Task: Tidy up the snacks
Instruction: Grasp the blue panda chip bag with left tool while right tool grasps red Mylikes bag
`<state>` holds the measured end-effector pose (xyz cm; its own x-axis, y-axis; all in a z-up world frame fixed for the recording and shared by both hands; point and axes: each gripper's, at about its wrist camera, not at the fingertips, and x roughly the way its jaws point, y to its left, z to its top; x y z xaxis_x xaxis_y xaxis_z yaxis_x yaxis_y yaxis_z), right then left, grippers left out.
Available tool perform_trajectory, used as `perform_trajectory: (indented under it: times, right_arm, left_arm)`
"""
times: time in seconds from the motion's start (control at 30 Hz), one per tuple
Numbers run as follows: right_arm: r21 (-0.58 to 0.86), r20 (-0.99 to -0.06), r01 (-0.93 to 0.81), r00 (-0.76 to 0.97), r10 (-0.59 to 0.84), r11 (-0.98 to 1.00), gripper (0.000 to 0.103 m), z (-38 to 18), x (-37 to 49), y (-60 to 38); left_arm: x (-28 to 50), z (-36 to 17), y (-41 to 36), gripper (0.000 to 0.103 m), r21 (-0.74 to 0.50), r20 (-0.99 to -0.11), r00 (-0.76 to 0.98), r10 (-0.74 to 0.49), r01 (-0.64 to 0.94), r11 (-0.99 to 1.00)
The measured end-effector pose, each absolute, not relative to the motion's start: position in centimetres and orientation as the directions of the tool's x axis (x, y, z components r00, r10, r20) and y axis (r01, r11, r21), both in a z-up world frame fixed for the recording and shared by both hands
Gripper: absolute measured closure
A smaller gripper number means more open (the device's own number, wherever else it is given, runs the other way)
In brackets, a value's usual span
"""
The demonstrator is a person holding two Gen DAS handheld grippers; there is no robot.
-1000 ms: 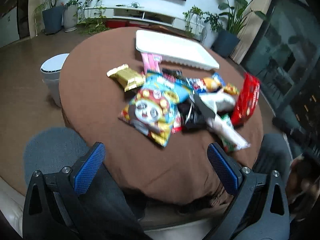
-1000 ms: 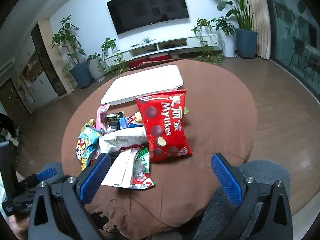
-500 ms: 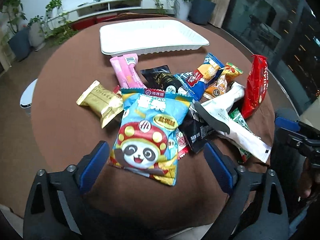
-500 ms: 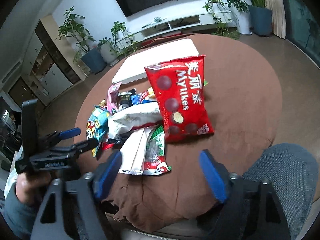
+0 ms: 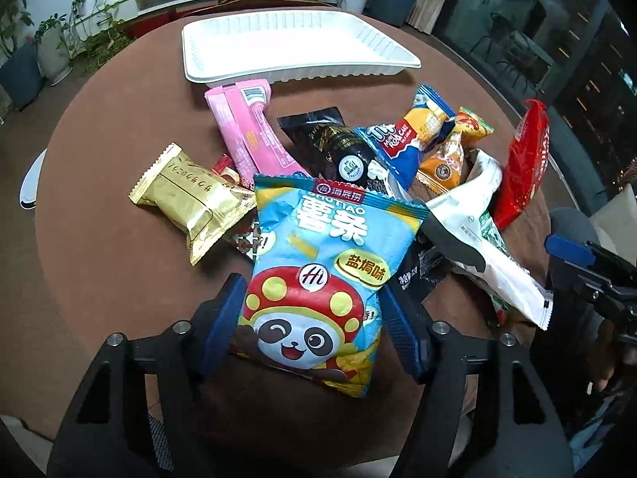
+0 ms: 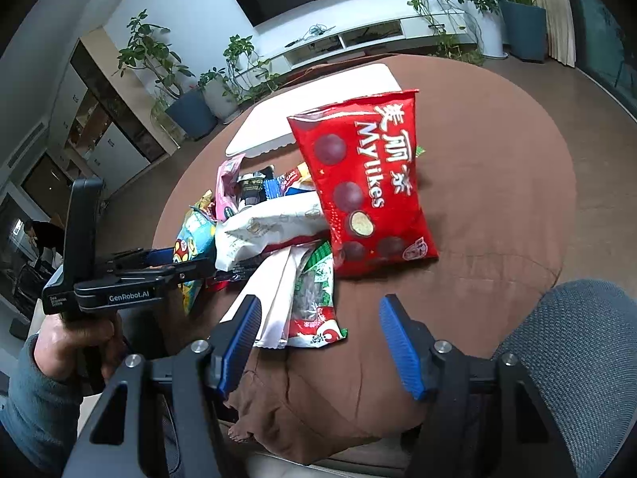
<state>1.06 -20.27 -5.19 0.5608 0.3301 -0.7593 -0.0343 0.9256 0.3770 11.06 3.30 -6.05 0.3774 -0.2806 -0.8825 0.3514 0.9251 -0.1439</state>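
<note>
A pile of snack packets lies on a round brown table [image 5: 111,271]. My left gripper [image 5: 314,318] is open, its blue fingers on either side of the lower end of a blue panda chip bag [image 5: 318,271], apparently touching its edges. Beside it lie a gold packet [image 5: 191,199], a pink packet [image 5: 254,135] and a red Mylikes bag [image 6: 370,187]. An empty white tray [image 5: 294,46] sits at the far side. My right gripper [image 6: 318,338] is open and empty, just above a green-and-red packet [image 6: 314,298] at the table's near edge.
A grey chair seat [image 6: 569,350] is at the lower right of the right wrist view. The left gripper and the hand holding it [image 6: 119,283] show at the left there. A white bin [image 5: 30,183] stands on the floor left of the table. Plants and a TV shelf are behind.
My left gripper moved forward and down over the pile, and its fingers narrowed around the panda chip bag. My right gripper's fingers narrowed and it shifted a little closer to the table.
</note>
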Motion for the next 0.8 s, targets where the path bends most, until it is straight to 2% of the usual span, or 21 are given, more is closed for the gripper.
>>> perform_trajectory:
  times: [0.1,0.3,0.63,0.8]
  right_arm:
    - [0.377,-0.758,-0.035,0.562,0.33,0.925,0.037,-5.1,1.1,-20.3]
    - [0.376,-0.761,-0.03,0.56,0.327,0.926,0.037,-5.0,1.4,-20.5]
    - [0.319,-0.764,-0.016,0.587,0.267,0.948,0.037,-4.5,2.1,-21.4]
    - [0.227,-0.765,-0.002,0.619,0.179,0.974,0.022,-4.0,4.2,-21.9]
  left_arm:
    - [11.0,-6.0,3.5,0.053,-0.165,-0.875,0.376,-0.303,0.357,0.919]
    - [9.0,-5.6,4.1,0.059,-0.204,-0.862,0.375,-0.342,0.361,0.91]
    - [7.0,-4.3,5.9,0.059,-0.334,-0.797,0.401,-0.451,0.33,0.883]
    - [6.4,-4.4,6.3,0.059,-0.383,-0.772,0.412,-0.485,0.308,0.871]
